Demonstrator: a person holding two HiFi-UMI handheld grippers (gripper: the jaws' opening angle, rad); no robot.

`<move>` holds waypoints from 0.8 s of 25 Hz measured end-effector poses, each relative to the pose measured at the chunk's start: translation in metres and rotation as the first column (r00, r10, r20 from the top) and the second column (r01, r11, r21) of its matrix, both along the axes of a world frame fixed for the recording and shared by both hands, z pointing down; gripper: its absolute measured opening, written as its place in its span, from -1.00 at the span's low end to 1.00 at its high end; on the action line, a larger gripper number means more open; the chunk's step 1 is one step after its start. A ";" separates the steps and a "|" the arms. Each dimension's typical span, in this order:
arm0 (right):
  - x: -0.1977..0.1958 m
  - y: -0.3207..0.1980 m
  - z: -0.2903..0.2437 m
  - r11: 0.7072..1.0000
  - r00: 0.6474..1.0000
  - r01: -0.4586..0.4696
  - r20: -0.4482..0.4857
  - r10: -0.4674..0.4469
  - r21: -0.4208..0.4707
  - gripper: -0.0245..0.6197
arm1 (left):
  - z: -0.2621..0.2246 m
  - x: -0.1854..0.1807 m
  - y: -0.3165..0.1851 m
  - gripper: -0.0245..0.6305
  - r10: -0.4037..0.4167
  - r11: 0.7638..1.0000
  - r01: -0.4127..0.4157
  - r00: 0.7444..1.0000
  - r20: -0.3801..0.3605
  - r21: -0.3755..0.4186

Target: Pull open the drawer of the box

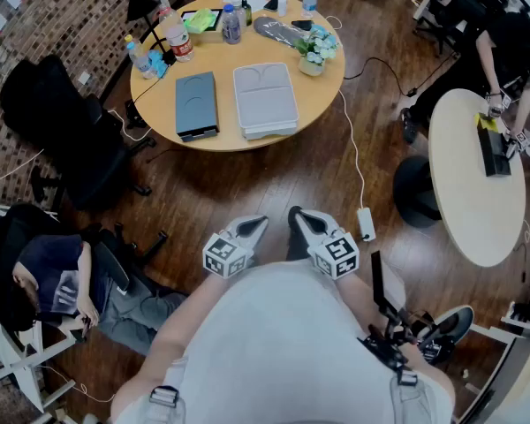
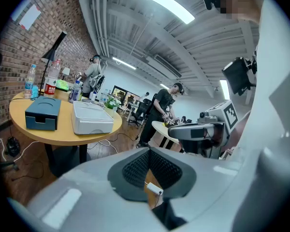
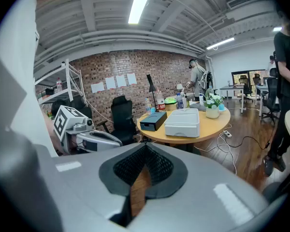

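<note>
slate-blue rectangular plastic box point(image 1: 196, 104): lies flat on the near-left part of the round light-wood table point(image 1: 322, 91), in the upper centre of the head view. Its short front face is turned toward the table's near rim, carries a dark recess and sits flush, with nothing drawn out.
left gripper point(image 1: 258, 223): lower centre, close against the person's body. Its jaws are pressed together on nothing, well apart from the box.
right gripper point(image 1: 297, 213): just beside the left one. Its tips likewise meet, with nothing between them.
dark wooden plank floor point(image 1: 274, 179): lies open between the grippers and the table's near rim.
white cable with power strip point(image 1: 366, 223): runs over the floor right of centre.
black office chair point(image 1: 71, 131): stands near the table's left rim.
pale oval table point(image 1: 473, 193): sits at the right edge, apart from the round one.
pale grey flat box point(image 1: 265, 100): lies just right of the slate-blue one, a narrow gap between them. Its front end is also near the rim.
plastic bottles point(image 1: 178, 38): stand beyond the boxes, toward the table's far-left rim.
small potted plant point(image 1: 316, 49): stands beyond the boxes, on the table's right.
</note>
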State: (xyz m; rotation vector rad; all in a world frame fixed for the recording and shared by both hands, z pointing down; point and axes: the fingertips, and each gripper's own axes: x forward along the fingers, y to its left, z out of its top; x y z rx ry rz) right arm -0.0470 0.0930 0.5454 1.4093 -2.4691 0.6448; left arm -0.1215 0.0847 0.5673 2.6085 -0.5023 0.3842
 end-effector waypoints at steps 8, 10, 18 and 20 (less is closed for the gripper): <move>0.052 -0.057 0.001 0.999 1.000 0.031 0.003 -0.031 0.014 -0.90 | -0.008 0.056 -0.042 -0.91 0.017 0.999 -0.019 0.999 0.035 0.041; 0.061 -0.073 0.000 0.999 0.999 0.046 0.007 -0.046 0.021 -0.90 | -0.010 0.065 -0.056 -0.91 0.003 0.999 -0.005 0.999 0.047 0.047; 0.095 -0.132 0.005 0.991 0.992 0.123 0.029 -0.125 0.047 -0.90 | -0.006 0.099 -0.105 -0.91 -0.051 0.997 0.045 0.993 0.106 0.065; 0.105 -0.144 0.005 0.988 0.988 0.146 0.034 -0.147 0.044 -0.90 | -0.005 0.110 -0.117 -0.91 -0.076 0.996 0.071 0.992 0.103 0.053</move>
